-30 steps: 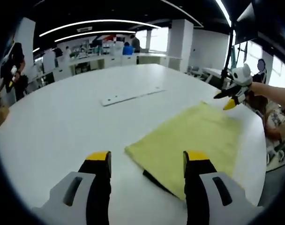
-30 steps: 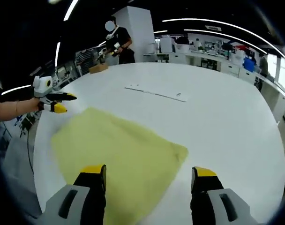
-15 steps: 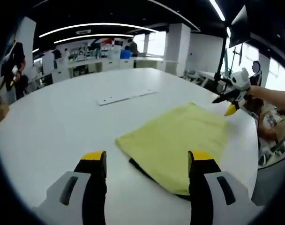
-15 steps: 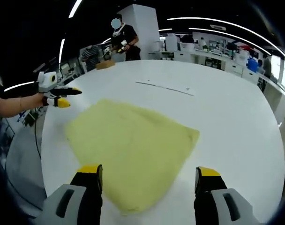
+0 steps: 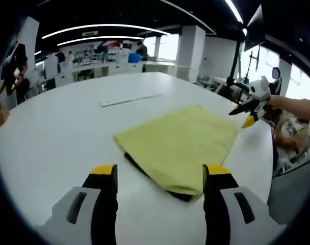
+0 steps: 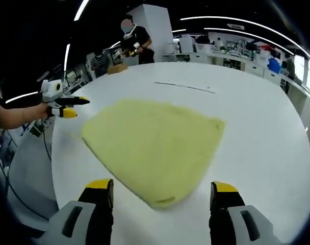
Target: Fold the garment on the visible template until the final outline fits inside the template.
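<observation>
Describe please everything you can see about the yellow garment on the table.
The yellow garment is a pale yellow-green cloth, soft and matte, folded into a flat, roughly four-sided shape. It lies on the white round table. In the left gripper view a dark layer peeks out under its near edge. In the right gripper view its near corner is rounded and slightly thick. Neither gripper touches it; both are open and empty.

The folded garment (image 5: 179,143) lies on the table (image 5: 58,132), with a flat strip (image 5: 129,98) beyond it.
</observation>
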`<state>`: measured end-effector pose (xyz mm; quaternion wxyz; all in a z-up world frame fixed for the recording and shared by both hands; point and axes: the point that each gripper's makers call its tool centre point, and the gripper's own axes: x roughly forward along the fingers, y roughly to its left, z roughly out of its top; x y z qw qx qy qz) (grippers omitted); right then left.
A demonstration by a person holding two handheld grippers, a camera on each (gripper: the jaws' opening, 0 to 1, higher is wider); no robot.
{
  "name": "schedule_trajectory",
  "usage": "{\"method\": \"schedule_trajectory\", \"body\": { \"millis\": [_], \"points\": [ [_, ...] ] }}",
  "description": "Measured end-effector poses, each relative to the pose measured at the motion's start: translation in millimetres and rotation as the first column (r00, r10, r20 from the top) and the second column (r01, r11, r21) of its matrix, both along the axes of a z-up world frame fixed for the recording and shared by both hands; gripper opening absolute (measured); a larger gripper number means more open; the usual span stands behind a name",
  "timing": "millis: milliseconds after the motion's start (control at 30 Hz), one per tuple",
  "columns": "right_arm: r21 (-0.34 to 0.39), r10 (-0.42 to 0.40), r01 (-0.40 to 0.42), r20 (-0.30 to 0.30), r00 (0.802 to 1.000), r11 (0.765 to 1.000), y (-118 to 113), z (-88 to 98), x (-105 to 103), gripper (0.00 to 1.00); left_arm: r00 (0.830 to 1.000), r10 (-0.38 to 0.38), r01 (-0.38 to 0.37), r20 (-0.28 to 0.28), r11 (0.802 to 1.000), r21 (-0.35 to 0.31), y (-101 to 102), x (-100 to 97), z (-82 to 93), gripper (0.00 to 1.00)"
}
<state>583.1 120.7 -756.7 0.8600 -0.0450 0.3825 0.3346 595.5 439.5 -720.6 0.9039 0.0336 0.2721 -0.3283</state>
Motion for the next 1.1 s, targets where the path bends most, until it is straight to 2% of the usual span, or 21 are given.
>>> {"method": "schedule_trajectory", "body": {
  "millis": [233,433,500,600,733,1100],
  "points": [
    [-0.006,0.005,-0.005,-0.008,1.000,1.000,0.7,-7.2,-15.6,0.69,1.000,0.003,-0.003,-0.012,1.000,0.001,0.4,-18.1,-8.3,0.60],
    [-0.004,-0.012,0.012,-0.019,1.000,1.000,-0.1,-16.1,-24.3,0.58,1.000,0.015,-0.015,-0.008,1.000,-0.011,0.2,-28.1,-15.3,0.51],
    [-0.014,-0.016,0.016,-0.008,1.000,1.000,-1.0,-17.6,-24.6,0.55,1.000,0.014,-0.014,-0.006,1.000,-0.023,-2.0,-30.7,-17.5,0.49],
    [-0.024,-0.027,0.027,0.012,1.000,0.999,-3.0,-19.7,-24.0,0.49,1.000,0.003,-0.003,0.003,1.000,-0.002,-4.3,-34.3,-21.1,0.46],
    [-0.005,-0.049,0.049,0.024,0.999,0.999,-3.1,-22.7,-24.5,0.39,1.000,0.010,-0.010,0.010,1.000,-0.008,-7.6,-37.4,-23.2,0.39],
    [0.022,-0.086,0.085,0.055,0.995,0.996,-3.0,-26.1,-22.5,0.21,0.998,0.044,-0.045,-0.033,0.998,-0.040,-14.8,-39.9,-35.2,0.18]
  ]
}}
